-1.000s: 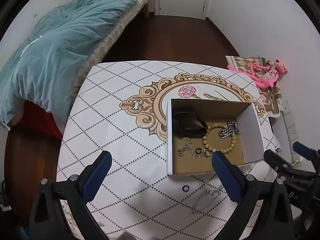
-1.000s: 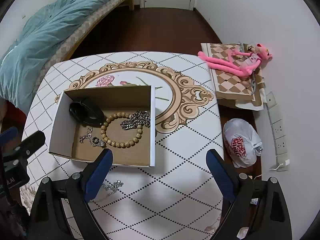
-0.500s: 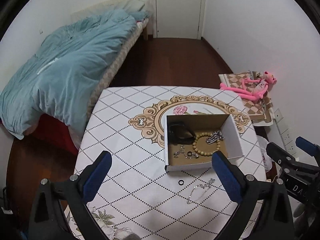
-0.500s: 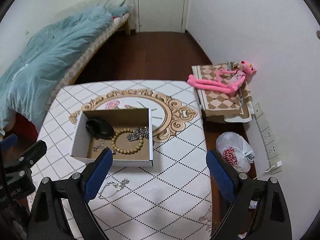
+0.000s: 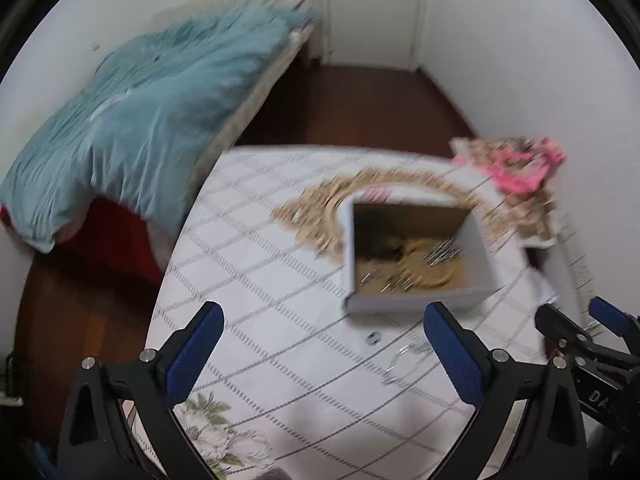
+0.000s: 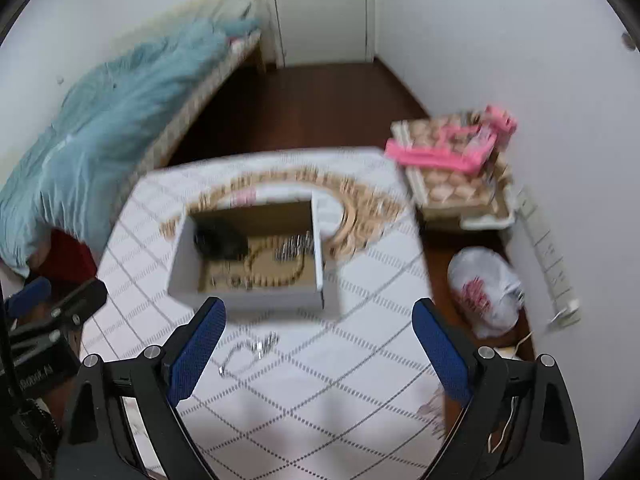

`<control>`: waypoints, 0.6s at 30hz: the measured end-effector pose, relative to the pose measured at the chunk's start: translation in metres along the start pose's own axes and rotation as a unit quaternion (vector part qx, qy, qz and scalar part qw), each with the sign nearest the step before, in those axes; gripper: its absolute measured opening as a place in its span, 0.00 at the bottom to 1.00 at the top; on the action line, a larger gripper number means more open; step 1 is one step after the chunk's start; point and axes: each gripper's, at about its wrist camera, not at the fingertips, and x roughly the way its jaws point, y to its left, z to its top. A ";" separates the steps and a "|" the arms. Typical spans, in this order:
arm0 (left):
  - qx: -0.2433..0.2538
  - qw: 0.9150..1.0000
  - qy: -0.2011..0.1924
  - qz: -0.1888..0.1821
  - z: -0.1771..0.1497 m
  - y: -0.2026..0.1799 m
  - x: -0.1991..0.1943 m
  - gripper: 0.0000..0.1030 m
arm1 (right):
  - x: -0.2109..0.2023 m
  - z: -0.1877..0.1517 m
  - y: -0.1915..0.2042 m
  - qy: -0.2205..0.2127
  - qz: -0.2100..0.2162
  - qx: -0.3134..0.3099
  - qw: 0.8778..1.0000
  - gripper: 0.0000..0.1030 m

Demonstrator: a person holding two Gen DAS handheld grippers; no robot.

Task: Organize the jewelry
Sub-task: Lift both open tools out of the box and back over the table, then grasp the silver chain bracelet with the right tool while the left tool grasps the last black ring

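An open cardboard box (image 5: 416, 296) (image 6: 188, 256) stands on the patterned table (image 5: 280, 272) (image 6: 360, 340). It holds a wooden bead bracelet (image 6: 276, 268), a silver chain (image 6: 294, 246), a black item (image 6: 218, 240) and small pieces. A silver chain (image 6: 248, 350) (image 5: 404, 360) and a small dark ring (image 5: 373, 338) lie on the table in front of the box. My left gripper (image 5: 320, 356) and right gripper (image 6: 316, 352) are both open, empty and well above the table. Both views are blurred.
A bed with a blue duvet (image 5: 132, 120) lies to the left. A pink plush toy (image 6: 452, 148) on a checked cushion, a white plastic bag (image 6: 486, 292) and a power strip (image 6: 554, 264) are on the floor to the right. A door (image 6: 324, 12) is at the back.
Both grippers have kept rising and pulling back from the table, so the box looks smaller and more of the room shows. Both stay open and empty. The jewelry has not moved.
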 end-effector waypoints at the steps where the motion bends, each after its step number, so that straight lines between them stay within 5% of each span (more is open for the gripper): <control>1: 0.000 1.000 0.013 0.011 -0.006 0.002 0.012 0.99 | 0.015 -0.006 0.000 0.014 0.005 0.001 1.000 0.93; 5: 0.004 0.997 0.063 0.050 -0.033 0.010 0.053 0.99 | 0.066 -0.029 0.004 0.050 0.020 0.004 0.999 0.93; 14: 0.003 0.991 0.108 0.081 -0.057 0.031 0.090 0.99 | 0.137 -0.058 0.048 0.077 0.025 -0.049 0.996 0.79; 18: 0.000 0.990 0.116 0.082 -0.058 0.036 0.097 0.99 | 0.136 -0.064 0.060 0.046 -0.003 -0.068 0.997 0.68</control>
